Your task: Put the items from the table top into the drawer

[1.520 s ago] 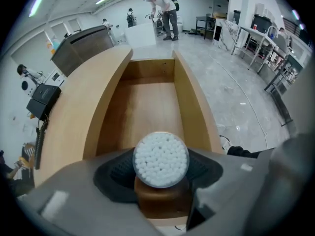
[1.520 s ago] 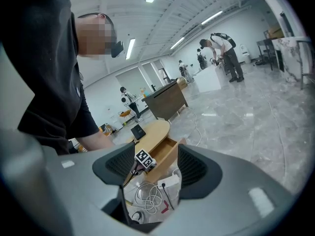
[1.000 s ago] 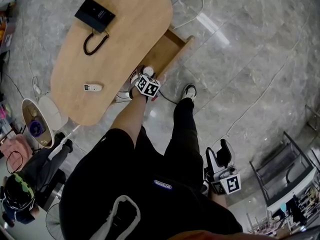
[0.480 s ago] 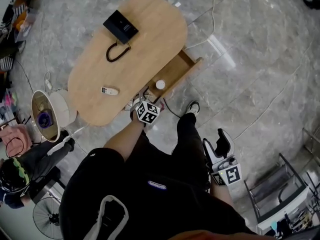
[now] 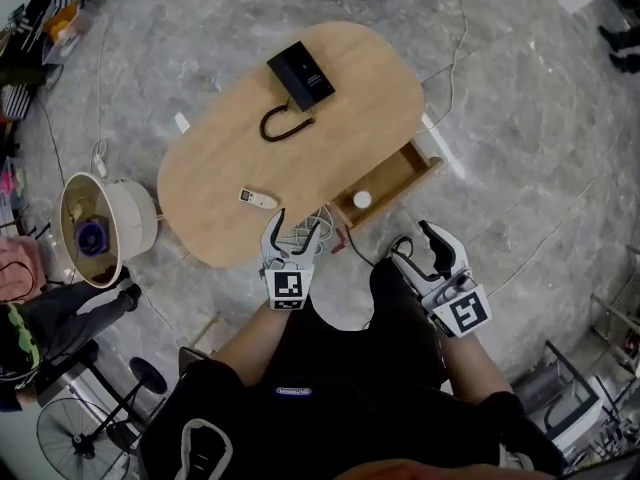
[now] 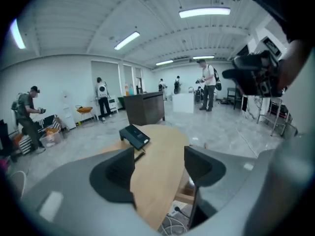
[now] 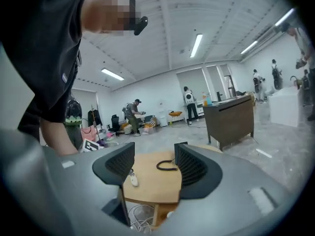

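Note:
An oval wooden table (image 5: 330, 148) carries a black box (image 5: 302, 76), a black looped cable (image 5: 280, 125) and a small white remote (image 5: 258, 199). Its drawer (image 5: 398, 176) stands pulled out at the right side, and a white round item (image 5: 361, 199) lies in it. My left gripper (image 5: 295, 230) hangs open and empty just off the table's near edge. My right gripper (image 5: 418, 246) is open and empty below the drawer. Between the left gripper's fingers I see the black box (image 6: 134, 135) far off. The right gripper (image 7: 152, 163) faces the remote (image 7: 133, 180) and cable (image 7: 166, 166).
A round beige bin (image 5: 125, 218) with a purple thing inside stands left of the table. Loose white wires (image 5: 305, 236) lie under the table's near edge, and a cable (image 5: 455, 58) trails across the grey floor. Several people and a dark cabinet (image 6: 143, 108) are in the background.
The left gripper has drawn back from the drawer, leaving the white round item inside. The person has stepped away from the table. The right gripper has come up and forward beside the left.

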`<state>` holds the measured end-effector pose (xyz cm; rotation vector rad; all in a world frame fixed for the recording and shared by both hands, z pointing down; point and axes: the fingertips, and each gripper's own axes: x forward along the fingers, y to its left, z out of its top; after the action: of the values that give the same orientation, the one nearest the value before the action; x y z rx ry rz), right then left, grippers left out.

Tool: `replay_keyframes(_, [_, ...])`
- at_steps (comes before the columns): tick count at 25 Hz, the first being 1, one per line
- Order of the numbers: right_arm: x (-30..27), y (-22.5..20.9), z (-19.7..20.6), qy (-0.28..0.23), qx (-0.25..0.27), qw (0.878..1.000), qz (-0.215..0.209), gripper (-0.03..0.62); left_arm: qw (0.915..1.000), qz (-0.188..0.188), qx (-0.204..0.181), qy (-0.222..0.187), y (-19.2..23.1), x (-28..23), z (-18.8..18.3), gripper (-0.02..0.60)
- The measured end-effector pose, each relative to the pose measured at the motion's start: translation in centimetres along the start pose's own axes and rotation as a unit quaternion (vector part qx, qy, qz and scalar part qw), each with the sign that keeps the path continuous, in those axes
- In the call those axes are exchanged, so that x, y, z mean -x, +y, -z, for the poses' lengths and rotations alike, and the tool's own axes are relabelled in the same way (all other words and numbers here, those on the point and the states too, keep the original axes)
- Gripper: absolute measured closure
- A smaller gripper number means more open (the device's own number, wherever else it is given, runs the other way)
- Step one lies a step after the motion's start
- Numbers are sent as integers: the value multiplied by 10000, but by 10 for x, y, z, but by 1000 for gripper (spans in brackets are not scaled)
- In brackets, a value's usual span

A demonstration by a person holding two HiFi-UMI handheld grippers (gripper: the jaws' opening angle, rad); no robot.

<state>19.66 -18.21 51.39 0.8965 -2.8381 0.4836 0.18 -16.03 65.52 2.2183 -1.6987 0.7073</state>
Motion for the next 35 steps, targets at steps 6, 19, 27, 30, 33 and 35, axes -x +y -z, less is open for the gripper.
replay_keyframes(6, [-121,75,46,597,594,9937,-732,301,9907,-625,548,-1077,100,99,-29,262])
replay_keyframes(19, [-296,168,205,2695,1740,9351,-1508,289,9748,-1701,1297,-636,215,238,72,262])
replay_keyframes(27, [-340,160,306,4036,2170,8783,-1367,278,9687,-1824,1657,-304,221,278,121,262])
replay_keyframes(30, [-351,154,329,4330,2255,8632,-1286,278,9668,-1876,1722,-222,224,289,135,262])
replay_keyframes(33, [-357,148,347,4569,2239,8522,-1216,279,9654,-1908,1772,-163,226,298,147,262])
replay_keyframes(35, [-359,146,356,4696,2173,8475,-1183,283,9649,-1921,1787,-129,226,302,154,262])
